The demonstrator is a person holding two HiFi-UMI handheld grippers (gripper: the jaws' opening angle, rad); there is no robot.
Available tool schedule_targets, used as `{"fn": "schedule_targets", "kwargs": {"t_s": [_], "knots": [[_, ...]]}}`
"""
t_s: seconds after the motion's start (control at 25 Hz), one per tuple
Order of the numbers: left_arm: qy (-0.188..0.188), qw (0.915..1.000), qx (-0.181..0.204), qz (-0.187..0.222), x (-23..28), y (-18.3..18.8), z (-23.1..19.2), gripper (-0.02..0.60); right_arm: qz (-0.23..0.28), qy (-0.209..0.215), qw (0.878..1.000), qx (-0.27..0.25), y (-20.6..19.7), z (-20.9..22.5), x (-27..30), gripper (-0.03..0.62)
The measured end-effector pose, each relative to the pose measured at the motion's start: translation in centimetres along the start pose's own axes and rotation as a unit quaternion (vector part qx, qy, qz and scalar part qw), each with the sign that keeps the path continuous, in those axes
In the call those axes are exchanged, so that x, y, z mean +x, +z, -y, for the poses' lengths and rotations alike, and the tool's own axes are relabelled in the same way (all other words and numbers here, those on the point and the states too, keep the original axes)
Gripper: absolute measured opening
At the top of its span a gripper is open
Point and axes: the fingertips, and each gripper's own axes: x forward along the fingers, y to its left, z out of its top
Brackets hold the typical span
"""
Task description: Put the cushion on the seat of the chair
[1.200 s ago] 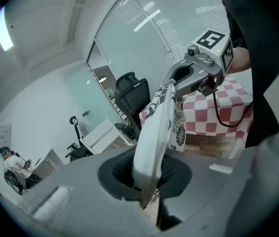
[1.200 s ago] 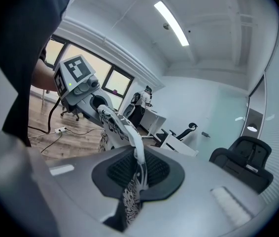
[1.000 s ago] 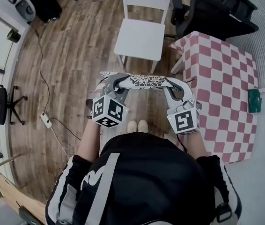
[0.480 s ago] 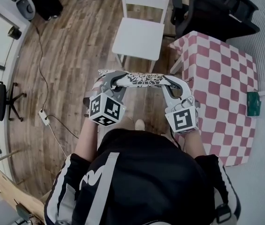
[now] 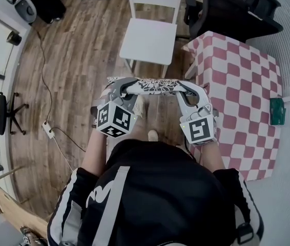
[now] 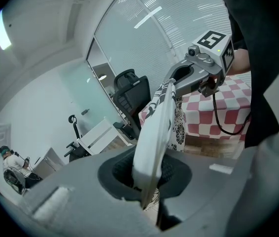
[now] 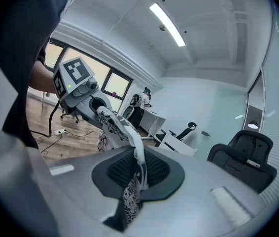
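Short of the white chair (image 5: 148,41), above the wood floor, the patterned cushion (image 5: 152,86) is being held in the air. It is being pinched at opposite ends by the left hand-held gripper (image 5: 119,88) and the right hand-held gripper (image 5: 188,90), jaws closed on its edge.

Risks, as judged:
- the thin edge grip may be lost if one side pulls
- a corner may catch the checkered desk (image 5: 237,86)

The long axis is running left to right, parallel to the seat's front edge, and the body appears to be hanging below.
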Motion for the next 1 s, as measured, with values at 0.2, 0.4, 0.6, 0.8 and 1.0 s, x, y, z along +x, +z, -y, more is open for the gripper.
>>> {"fn": "schedule_targets", "kwargs": {"t_s": [0.2, 0.4, 0.6, 0.8, 1.0], "knots": [[0.0, 1.0, 0.005, 0.007, 1.2, 0.0, -1.4, 0.025, -0.006, -0.003, 1.0, 0.003, -0.3, 0.8, 1.1, 0.015], [-0.001, 0.9999, 0.009, 0.012, 3.0, 0.0, -3.5, 0.025, -0.008, 0.0, 1.0, 0.0, -0.6, 1.9, 3.0, 0.015], [-0.003, 0.9999, 0.011, 0.011, 4.7, -0.5, -5.9, 0.025, -0.013, 0.0, 1.0, 0.002, -1.2, 3.2, 5.5, 0.015], [-0.005, 0.9998, 0.01, 0.014, 6.5, -1.0, -8.7, 0.025, -0.01, -0.004, 1.0, -0.006, -1.5, 4.8, 8.4, 0.015], [-0.01, 0.9997, 0.012, 0.017, 8.8, -1.5, -11.3, 0.025, -0.022, -0.008, 1.0, 0.006, -0.7, 6.6, 11.3, 0.015]]}}
